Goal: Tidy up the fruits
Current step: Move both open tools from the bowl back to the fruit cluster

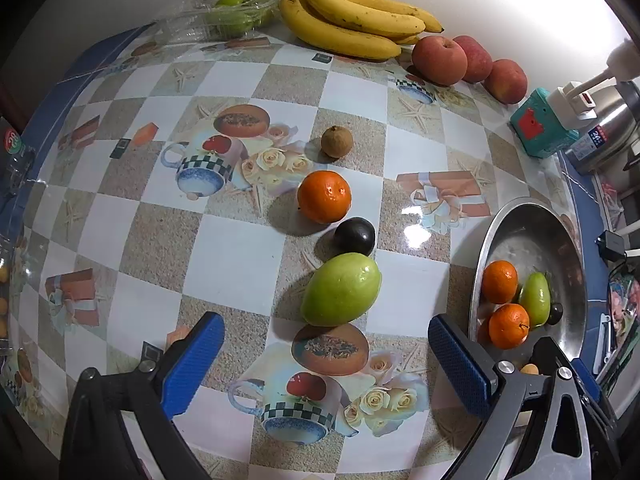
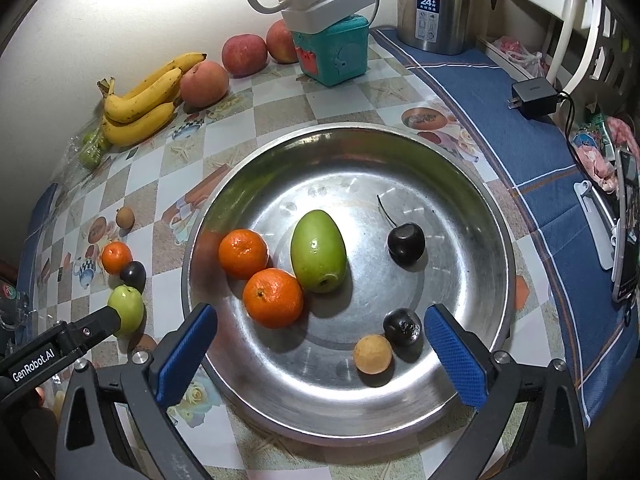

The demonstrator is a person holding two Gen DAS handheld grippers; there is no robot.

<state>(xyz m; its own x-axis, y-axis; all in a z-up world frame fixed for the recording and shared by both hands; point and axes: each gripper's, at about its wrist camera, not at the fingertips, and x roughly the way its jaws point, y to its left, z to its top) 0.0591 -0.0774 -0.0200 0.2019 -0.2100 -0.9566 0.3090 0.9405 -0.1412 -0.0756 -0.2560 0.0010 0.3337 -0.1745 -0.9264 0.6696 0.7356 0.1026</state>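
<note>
The right gripper (image 2: 320,344), with blue ribbed pads, is hanging over the round stainless-steel basin (image 2: 472,184) with its jaws standing wide apart and nothing between them. Inside the basin are lying two orange tangerines (image 2: 273,298), touching each other, a green oval mango-like fruit (image 2: 319,251) leaning against the nearer one, a dark cherry with a stem (image 2: 406,242), a second dark round fruit (image 2: 402,326) and a small tan round fruit (image 2: 372,354) just beside it.

The left gripper (image 1: 326,348) is hovering above the checked, glossy tablecloth (image 1: 224,248), jaws likewise fully spread and holding nothing. Ahead of it a row of fruit is waiting on the cloth: a green oval fruit (image 1: 341,290), a dark round fruit (image 1: 354,237) touching it, an orange tangerine (image 1: 324,197) and a small brown round fruit (image 1: 337,141) set apart.

Against the wall are resting a bunch of yellow bananas (image 1: 352,20) and three red apples (image 1: 440,60).
</note>
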